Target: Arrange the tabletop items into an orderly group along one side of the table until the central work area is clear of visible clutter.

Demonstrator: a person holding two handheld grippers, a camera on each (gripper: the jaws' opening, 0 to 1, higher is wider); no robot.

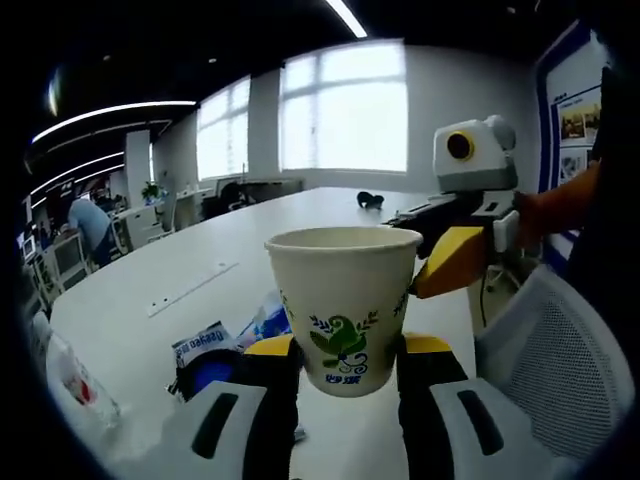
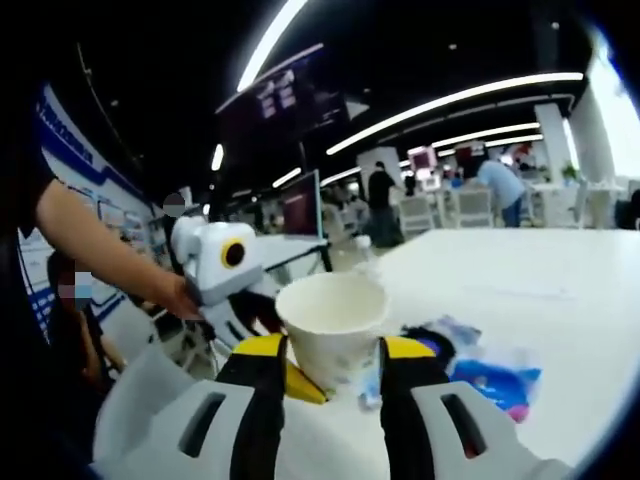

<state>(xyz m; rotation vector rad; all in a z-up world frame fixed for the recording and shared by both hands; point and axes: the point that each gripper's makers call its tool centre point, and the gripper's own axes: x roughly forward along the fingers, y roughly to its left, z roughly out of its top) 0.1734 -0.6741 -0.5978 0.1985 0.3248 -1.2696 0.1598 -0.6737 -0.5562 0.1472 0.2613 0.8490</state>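
I have the left gripper [image 1: 345, 352] raised level above the white table [image 1: 150, 300], jaws spread to the width of one paper cup [image 1: 342, 305], which stands upright between their yellow tips; the tips sit against its lower wall on both sides, so I read it as pinched there. Just left of my left jaw lie the loose items: one blue and white packet [image 1: 205, 345], a crumpled clear wrapper [image 1: 265, 315] behind it, and, further left near the table edge, one clear plastic bottle [image 1: 65, 375] on its side. To the right of the cup the right gripper [image 1: 452, 258] reaches in from that side, its yellow tip beside the cup's rim. In the right gripper view, a person's bare arm [image 2: 95, 250] comes down from the left to a hand on the left gripper's white body [image 2: 215, 260]. The right gripper [image 2: 333, 358] points at the same single cup [image 2: 330, 325], seen here between its two jaws, but I cannot tell whether they touch it or merely frame it. Right of my right jaw lies a blue packet [image 2: 495, 380] amid clear wrapping, on the table [image 2: 540, 270].
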